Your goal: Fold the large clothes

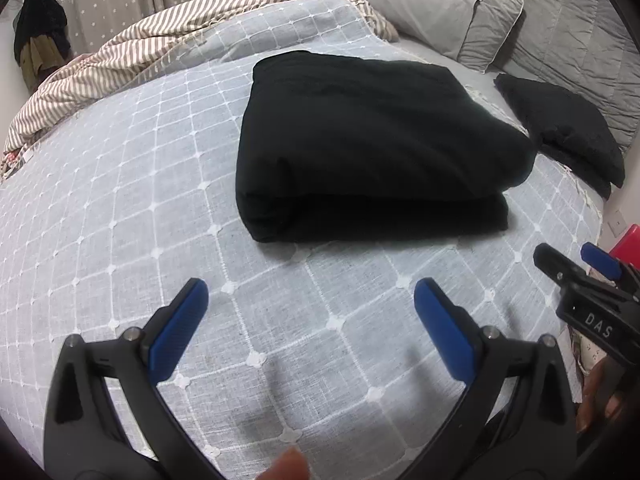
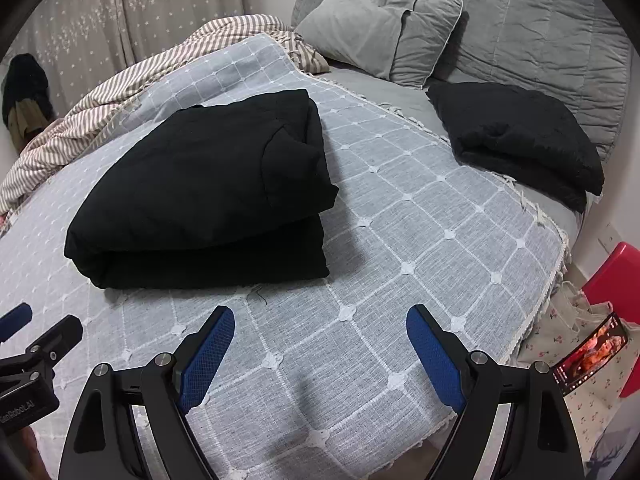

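Black folded garment [image 1: 372,148] lies on the grey checked bedspread [image 1: 120,220], ahead of both grippers and apart from them. Left gripper [image 1: 311,320] hovers with jaws spread wide, holding nothing. Right gripper [image 2: 320,344] is likewise wide open and empty, beside the left. Another dark folded pile [image 2: 520,140] sits farther ahead to the right.

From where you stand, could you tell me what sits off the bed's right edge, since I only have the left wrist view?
Observer: A lit phone lies on floral fabric there.
Operator: Thank you. Does the folded black garment show any detail on its right side?
Observer: Yes, the folded black garment has a tucked flap near its right end.
Operator: And is the right gripper open?
Observer: The right gripper is open and holds nothing.
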A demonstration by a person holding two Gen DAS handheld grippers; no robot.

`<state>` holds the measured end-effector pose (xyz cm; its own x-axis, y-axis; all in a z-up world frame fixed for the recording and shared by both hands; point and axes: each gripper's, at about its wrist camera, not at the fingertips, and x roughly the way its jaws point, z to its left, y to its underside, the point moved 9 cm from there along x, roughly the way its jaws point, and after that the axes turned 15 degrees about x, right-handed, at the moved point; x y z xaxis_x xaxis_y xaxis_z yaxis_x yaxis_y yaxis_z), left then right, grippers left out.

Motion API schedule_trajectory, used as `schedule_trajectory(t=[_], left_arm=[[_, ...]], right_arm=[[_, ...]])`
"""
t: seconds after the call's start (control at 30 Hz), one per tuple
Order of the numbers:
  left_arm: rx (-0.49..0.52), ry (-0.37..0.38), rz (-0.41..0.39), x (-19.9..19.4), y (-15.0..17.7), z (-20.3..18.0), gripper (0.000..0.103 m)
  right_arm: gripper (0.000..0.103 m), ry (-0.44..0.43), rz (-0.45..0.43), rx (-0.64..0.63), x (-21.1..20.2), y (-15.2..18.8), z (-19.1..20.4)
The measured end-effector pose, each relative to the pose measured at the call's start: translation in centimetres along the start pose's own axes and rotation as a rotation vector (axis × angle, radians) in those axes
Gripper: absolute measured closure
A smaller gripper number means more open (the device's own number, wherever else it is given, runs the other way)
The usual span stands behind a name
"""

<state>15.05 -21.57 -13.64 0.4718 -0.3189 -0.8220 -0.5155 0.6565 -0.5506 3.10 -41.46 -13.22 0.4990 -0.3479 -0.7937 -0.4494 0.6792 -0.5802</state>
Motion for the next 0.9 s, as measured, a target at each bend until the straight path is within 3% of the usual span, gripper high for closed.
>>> schedule_trajectory(t=[0.9], left_arm=[[0.011,0.008,0.030,1.1,0.3,-0.2,0.001]], right_arm=[[0.014,-0.021,0.076,-0.001,1.1,1.4,0.8]])
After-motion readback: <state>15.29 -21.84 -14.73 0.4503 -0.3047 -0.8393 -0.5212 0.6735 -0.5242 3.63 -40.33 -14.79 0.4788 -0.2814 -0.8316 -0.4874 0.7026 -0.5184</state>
